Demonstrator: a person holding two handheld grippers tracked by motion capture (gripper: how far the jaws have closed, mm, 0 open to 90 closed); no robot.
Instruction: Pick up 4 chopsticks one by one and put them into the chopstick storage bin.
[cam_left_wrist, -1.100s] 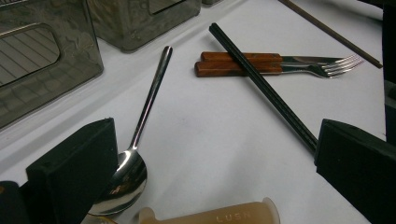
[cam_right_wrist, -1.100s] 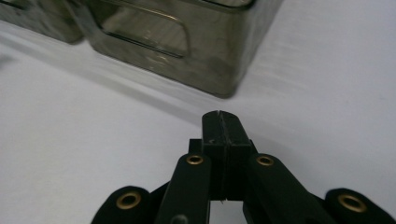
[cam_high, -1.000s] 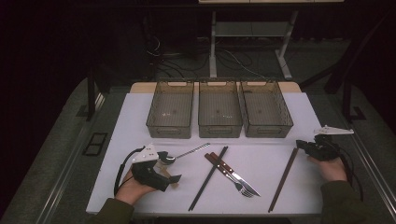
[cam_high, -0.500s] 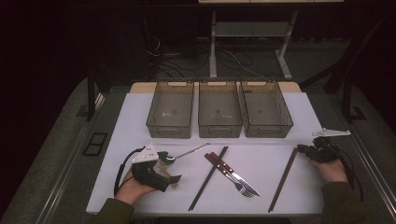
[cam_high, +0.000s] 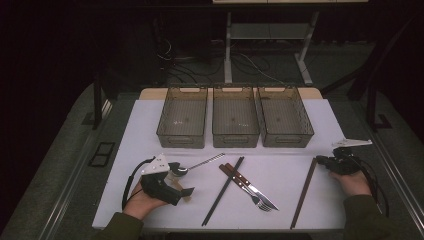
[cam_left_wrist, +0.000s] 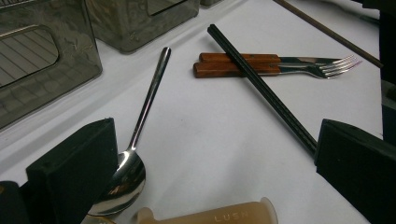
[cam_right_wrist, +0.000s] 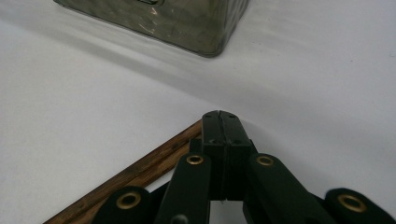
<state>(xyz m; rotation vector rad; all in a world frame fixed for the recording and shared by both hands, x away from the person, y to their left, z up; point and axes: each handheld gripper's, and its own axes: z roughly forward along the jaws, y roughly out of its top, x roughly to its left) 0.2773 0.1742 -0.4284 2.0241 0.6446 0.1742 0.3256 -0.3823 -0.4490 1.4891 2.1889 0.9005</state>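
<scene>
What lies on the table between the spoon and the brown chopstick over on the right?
In the high view, between the spoon and the brown chopstick lie a black chopstick crossing a wooden-handled knife and fork.

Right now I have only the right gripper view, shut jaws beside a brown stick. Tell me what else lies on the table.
Observer: At mid-table a black chopstick lies slanted across the wooden handles of a knife and a fork.
Operator: Report the left gripper's state.
Observer: The left gripper has its jaws wide open, with nothing between the pads.
Operator: Name what is closest to it.
Observer: A metal spoon. Its bowl sits right beside one jaw, and its handle points toward the bins.
</scene>
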